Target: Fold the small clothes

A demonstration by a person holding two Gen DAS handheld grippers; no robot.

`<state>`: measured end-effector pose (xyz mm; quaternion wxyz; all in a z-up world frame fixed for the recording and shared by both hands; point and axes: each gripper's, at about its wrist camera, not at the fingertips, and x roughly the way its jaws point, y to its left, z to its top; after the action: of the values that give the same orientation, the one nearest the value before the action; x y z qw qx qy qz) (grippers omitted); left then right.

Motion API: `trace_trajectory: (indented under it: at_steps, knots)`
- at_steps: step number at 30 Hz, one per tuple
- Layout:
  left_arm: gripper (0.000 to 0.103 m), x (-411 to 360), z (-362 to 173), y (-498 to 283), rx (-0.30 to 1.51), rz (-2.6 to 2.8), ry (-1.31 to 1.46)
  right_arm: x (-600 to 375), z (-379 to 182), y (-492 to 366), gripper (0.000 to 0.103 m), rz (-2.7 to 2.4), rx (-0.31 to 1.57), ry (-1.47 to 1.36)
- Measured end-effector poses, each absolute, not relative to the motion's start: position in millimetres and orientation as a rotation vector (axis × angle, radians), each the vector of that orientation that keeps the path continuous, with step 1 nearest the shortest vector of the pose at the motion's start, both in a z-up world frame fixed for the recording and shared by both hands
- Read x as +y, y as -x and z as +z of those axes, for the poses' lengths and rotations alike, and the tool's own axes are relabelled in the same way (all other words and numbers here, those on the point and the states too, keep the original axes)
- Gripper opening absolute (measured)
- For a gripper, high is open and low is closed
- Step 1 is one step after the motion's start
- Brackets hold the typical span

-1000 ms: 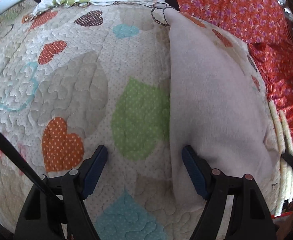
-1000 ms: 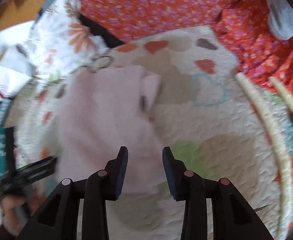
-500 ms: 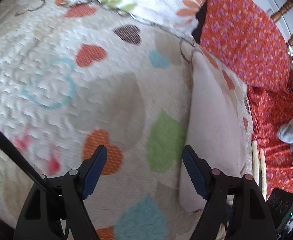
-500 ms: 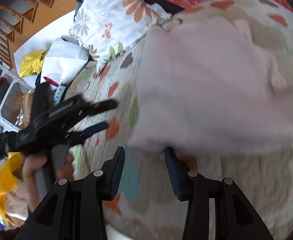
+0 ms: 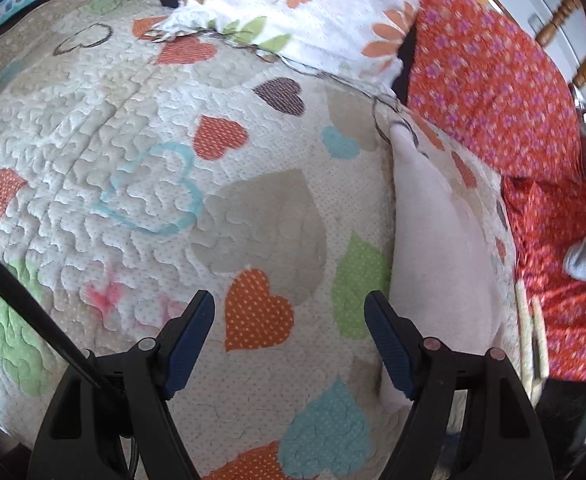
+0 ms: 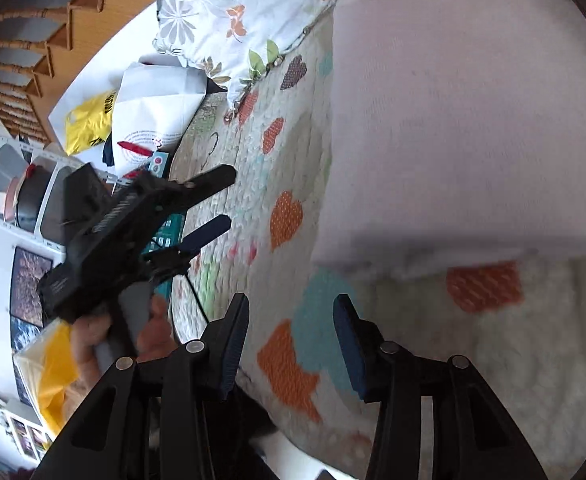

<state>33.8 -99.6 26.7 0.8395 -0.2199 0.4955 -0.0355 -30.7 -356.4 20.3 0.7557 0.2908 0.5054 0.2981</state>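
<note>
Currently between folds: my right gripper (image 6: 291,344) and left gripper (image 5: 289,332) stand spread, empty; the right's jaws have just been opening. Next, regrasp the pink garment (image 6: 453,120) edge.

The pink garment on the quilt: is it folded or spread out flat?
Folded, it seems. The pink garment lies as a compact block on the quilt, no sleeves sticking out, with a thick layered near edge. How many folds, I cannot tell.
</note>
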Motion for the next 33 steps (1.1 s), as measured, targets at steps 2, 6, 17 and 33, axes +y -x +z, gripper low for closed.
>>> trace_trajectory:
  at_steps: [2,6,17,33]
  knots:
    - [0.076,-110,25,-33,1.055,-0.099,0.435,-380,44,34,0.049,0.591,1.028,-0.595]
    - [0.076,-135,24,-33,1.046,-0.125,0.351,-436,77,24,0.049,0.26,0.929,-0.446]
    - [0.076,-206,8,-47,1.039,-0.168,0.194,-463,34,-48,0.006,0.119,1.054,-0.401]
    - [0.077,-207,-10,-53,1.117,-0.216,0.226,-421,68,-144,0.002,0.244,0.966,-0.318]
